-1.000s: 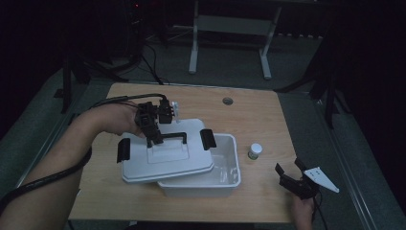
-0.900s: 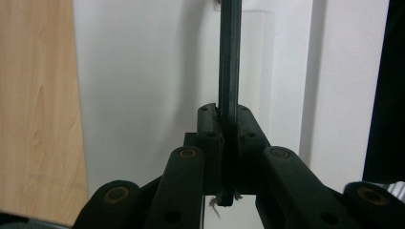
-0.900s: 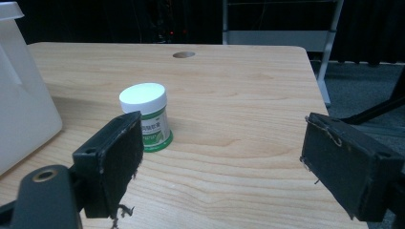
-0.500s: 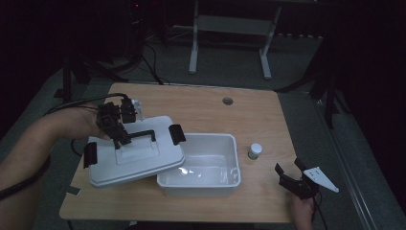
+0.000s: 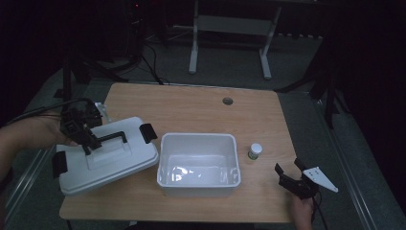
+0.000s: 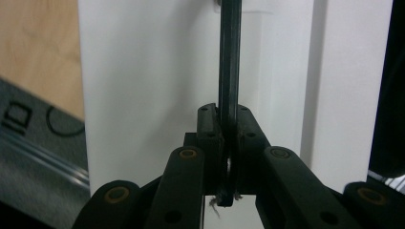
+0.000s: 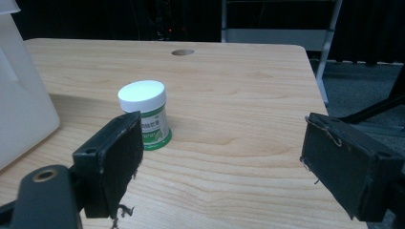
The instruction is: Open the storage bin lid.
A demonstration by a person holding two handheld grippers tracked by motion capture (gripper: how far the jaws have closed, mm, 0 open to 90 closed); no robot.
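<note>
From above, the left gripper [image 5: 85, 135] clamps the black handle [image 5: 111, 138] of a white lid [image 5: 107, 158] with black clips, at the desk's [image 5: 191, 108] left edge beside the open bin [image 5: 198, 163]. Its own view – jaws pinching the thin handle [image 6: 229, 71]. The right gripper [image 7: 219, 164] gapes wide near a small jar [image 7: 145, 114].

You see a white plastic lid [image 5: 106, 160] with black handle [image 5: 111, 138] and black latches [image 5: 148, 132]. The open rectangular bin [image 5: 198, 161] is white; the small jar [image 7: 145, 114] has a white cap and green label. The wooden tabletop [image 5: 191, 110] shows light grain.

Jar [image 7: 145, 114] label: green, print too blurred to read.
</note>
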